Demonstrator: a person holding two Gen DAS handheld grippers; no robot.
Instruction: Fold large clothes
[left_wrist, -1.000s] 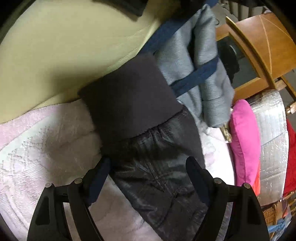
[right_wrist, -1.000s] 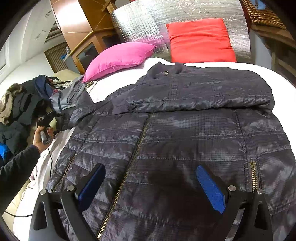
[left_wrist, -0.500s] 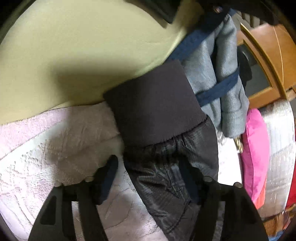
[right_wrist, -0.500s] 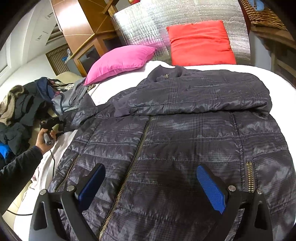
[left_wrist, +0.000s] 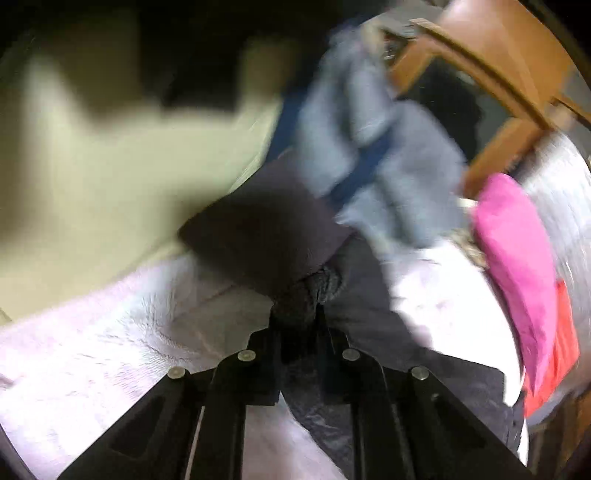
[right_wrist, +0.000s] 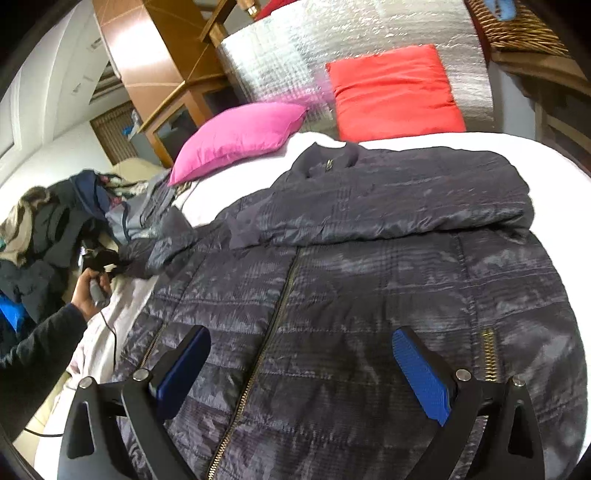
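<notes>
A dark quilted jacket (right_wrist: 369, 280) lay spread, front up and zipped, across a white bed (right_wrist: 517, 147), its collar toward the pink pillow (right_wrist: 240, 136) and red pillow (right_wrist: 395, 88) at the headboard, one sleeve already folded across its chest. At the jacket's far side from the red pillow, the left tongs (left_wrist: 295, 314) had just been closing and were pinched narrow on the other sleeve (left_wrist: 354, 295) just behind its knit cuff (left_wrist: 266, 225), beside a heap of grey clothing (left_wrist: 384, 155). The right tongs (right_wrist: 299, 369) hovered wide above the jacket's lower front, holding nothing.

The grip looked shallow: the slick shell fabric could slide out of the pads as the sleeve was carried over the jacket. A snag on the grey heap could drag that clothing along, and with the hem unpinned the whole jacket could shift and skew the fold.
</notes>
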